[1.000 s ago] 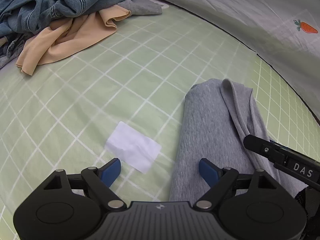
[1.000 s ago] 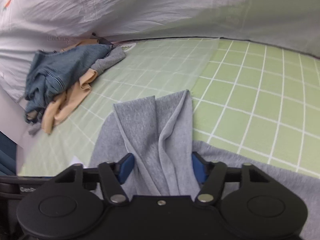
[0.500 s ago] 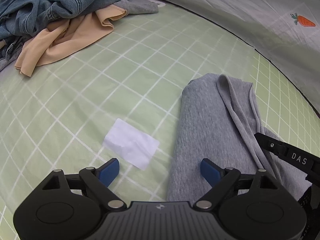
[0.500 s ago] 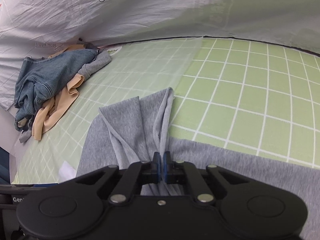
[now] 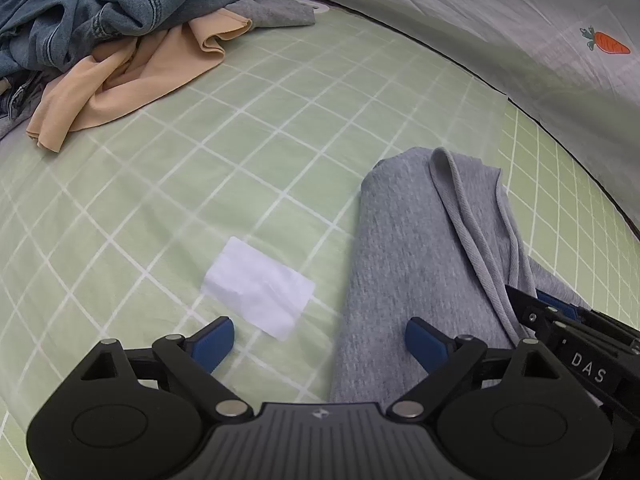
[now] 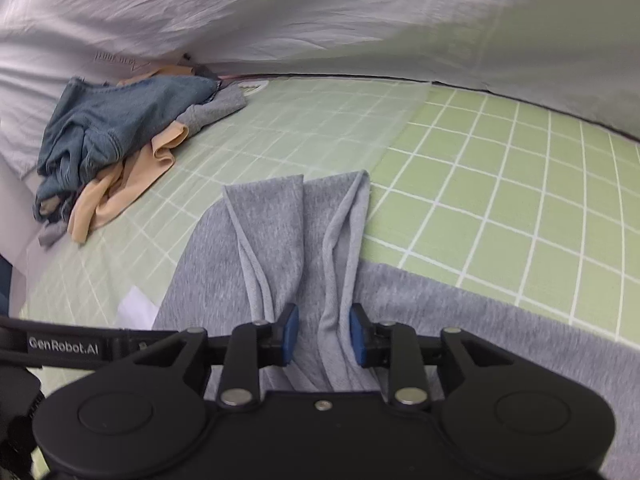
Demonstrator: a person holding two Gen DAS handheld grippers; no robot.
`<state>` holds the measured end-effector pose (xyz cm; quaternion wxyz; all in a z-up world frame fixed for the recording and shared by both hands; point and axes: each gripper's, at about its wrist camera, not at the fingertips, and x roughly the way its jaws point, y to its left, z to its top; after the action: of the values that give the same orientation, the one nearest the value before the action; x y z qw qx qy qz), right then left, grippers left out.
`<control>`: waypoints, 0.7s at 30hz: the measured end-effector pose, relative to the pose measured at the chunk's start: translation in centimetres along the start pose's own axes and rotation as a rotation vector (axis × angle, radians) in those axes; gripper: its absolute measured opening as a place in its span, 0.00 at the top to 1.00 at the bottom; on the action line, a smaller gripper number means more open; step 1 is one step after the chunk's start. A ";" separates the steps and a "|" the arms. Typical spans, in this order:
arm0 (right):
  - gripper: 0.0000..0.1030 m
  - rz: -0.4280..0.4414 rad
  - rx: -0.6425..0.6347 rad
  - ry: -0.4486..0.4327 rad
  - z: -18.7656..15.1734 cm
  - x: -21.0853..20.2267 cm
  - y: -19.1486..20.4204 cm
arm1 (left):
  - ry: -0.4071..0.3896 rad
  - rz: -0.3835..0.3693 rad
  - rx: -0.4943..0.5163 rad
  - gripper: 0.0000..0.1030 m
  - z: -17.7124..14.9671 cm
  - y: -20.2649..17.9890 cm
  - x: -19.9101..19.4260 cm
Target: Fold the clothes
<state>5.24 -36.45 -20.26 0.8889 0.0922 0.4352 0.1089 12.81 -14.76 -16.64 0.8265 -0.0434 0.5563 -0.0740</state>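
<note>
Half-hidden grey garment, edges cropped.

A green checked bed sheet carries a grey garment; a white paper slip lies just beside it, a heap of jeans and peach cloth well apart.

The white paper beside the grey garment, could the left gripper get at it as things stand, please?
Probably yes: the left gripper is open, the paper lies uncovered just ahead, and the grey garment sits to its side.
</note>
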 end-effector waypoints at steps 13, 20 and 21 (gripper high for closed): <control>0.49 0.015 0.070 -0.016 -0.3 -0.9 -0.7 | 0.003 -0.017 -0.022 0.09 0.2 0.4 -0.1; 0.33 0.114 0.171 -0.012 -0.9 -1.3 -1.6 | 0.005 -0.024 -0.026 0.09 0.2 0.6 -0.2; 0.32 0.108 0.165 -0.008 -0.9 -1.2 -1.5 | 0.006 -0.025 -0.027 0.09 0.3 0.7 -0.2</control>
<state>3.97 -38.16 -20.32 0.8728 0.1890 0.4337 0.1199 13.02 -14.08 -16.46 0.8233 -0.0612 0.5590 -0.0770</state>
